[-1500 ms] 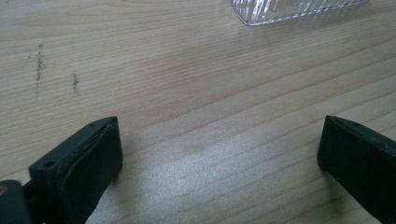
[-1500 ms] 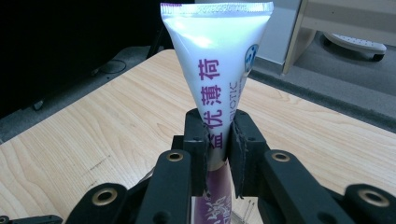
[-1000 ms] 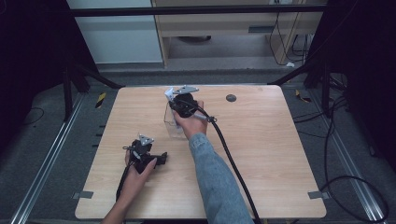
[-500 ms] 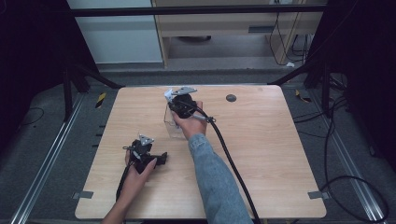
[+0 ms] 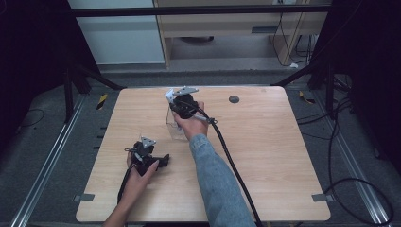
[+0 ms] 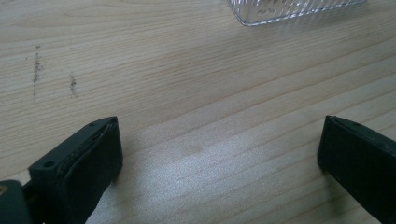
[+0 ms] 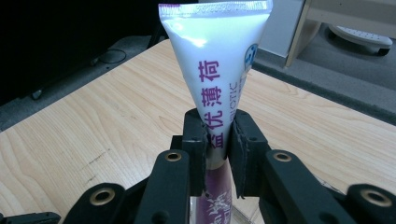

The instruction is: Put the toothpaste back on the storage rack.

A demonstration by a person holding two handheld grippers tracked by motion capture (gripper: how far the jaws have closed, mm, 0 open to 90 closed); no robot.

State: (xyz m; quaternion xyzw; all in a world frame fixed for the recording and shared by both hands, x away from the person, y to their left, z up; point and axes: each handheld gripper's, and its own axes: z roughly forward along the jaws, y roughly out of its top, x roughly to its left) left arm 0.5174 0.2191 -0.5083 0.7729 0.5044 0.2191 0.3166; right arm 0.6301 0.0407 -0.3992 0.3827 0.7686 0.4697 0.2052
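right gripper clamped on a white tube, tube upright above a clear container | left gripper jaws wide apart, low over bare table | container's ribbed edge just ahead of it | dark round spot beyond the right gripper

A white tube with purple lettering stands upright, crimped end up, over a clear ribbed container at the table's far middle.
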